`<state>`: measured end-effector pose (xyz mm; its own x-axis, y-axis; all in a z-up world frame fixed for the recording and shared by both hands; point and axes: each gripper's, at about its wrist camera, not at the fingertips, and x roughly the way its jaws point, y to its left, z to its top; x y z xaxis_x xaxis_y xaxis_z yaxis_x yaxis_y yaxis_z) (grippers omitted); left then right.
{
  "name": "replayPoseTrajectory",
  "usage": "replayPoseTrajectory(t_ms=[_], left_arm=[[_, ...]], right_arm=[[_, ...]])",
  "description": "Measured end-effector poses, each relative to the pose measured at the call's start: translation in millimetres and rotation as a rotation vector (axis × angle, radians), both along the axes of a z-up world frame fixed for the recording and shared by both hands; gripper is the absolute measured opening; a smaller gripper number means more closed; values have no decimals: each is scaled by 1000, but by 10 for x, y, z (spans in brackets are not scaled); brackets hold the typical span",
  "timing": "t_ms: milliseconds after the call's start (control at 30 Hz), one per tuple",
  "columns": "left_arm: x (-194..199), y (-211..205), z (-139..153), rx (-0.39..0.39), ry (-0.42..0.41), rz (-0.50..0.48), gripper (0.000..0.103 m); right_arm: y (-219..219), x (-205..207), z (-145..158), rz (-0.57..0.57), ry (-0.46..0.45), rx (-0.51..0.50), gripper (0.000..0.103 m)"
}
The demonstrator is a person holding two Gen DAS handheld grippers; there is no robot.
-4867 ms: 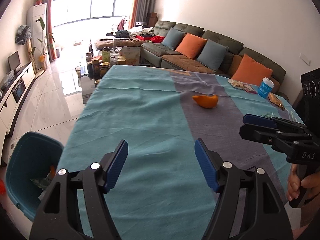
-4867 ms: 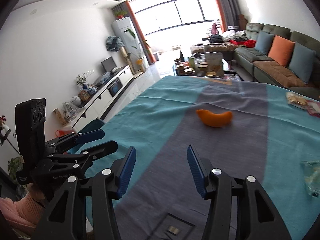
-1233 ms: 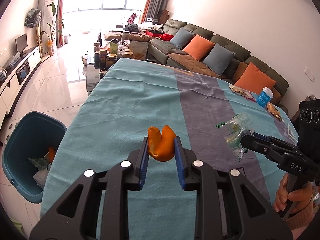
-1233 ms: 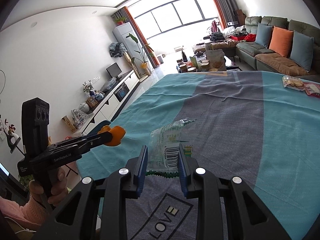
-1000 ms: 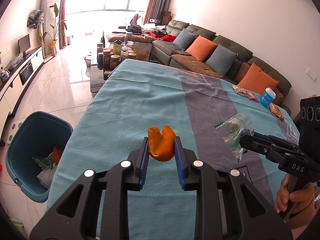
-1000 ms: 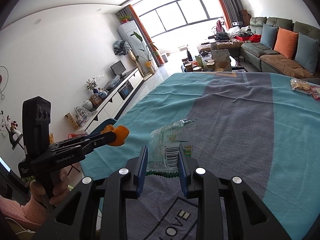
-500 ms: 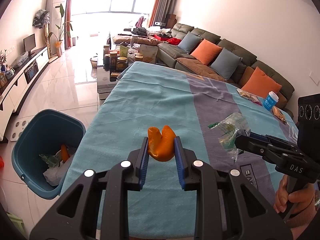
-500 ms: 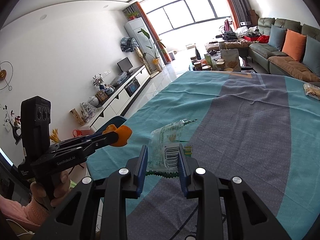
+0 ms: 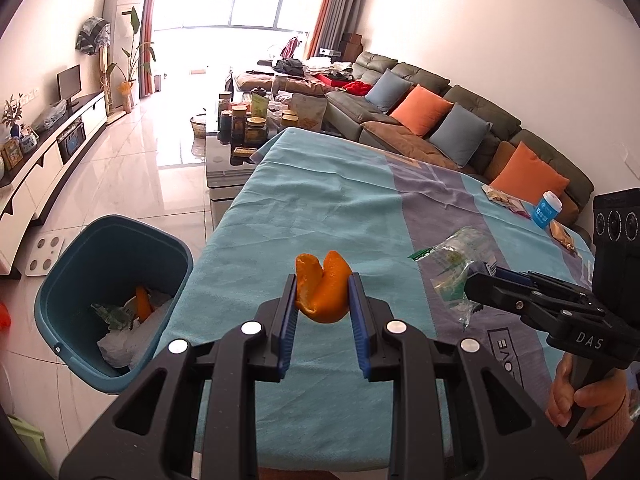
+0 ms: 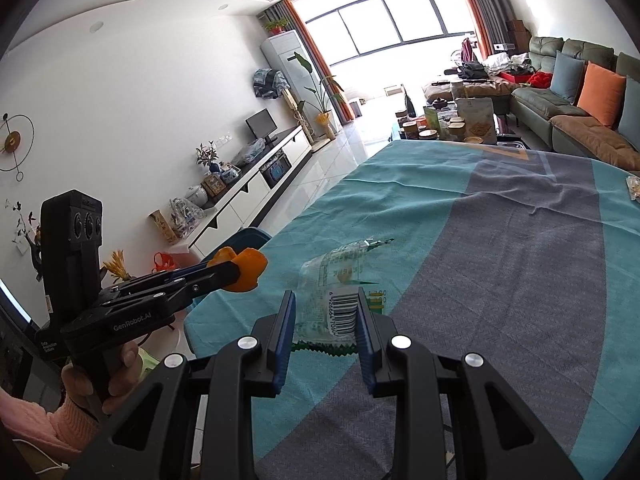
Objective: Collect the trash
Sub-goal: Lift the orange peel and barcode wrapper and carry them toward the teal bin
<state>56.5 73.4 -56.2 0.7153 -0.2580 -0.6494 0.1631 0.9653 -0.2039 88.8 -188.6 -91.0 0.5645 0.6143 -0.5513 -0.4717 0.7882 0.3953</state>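
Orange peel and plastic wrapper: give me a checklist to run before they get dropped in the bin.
1. Orange peel clamped in left hand-held gripper: ok.
2. Plastic wrapper clamped in right hand-held gripper: ok.
3. Bin open, with room above the trash inside: ok.
4. Left hand-held gripper over the bin: not ok, it is above the tablecloth.
5. Right hand-held gripper over the bin: not ok, also above the tablecloth.
6. Floor path to the bin free: cannot tell.

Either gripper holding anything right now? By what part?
Both. The left gripper is shut on the orange peel, pads on its two curled sides. The right gripper is shut on the clear plastic wrapper, clamped at its barcode end.
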Motion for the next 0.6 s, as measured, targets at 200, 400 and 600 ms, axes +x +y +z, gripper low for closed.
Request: replayPoseTrajectory(t_ms=[200, 400, 600], left_arm=[[-31, 89, 15, 0, -4, 18, 25], [-53, 187, 26, 0, -8, 40, 25], [-72, 280, 22, -1, -8, 57, 25]], right_arm=[[84, 12, 17, 21, -1, 4, 27], [167, 11, 26, 41, -1, 6, 27], [243, 56, 42, 59, 0, 12, 27]])
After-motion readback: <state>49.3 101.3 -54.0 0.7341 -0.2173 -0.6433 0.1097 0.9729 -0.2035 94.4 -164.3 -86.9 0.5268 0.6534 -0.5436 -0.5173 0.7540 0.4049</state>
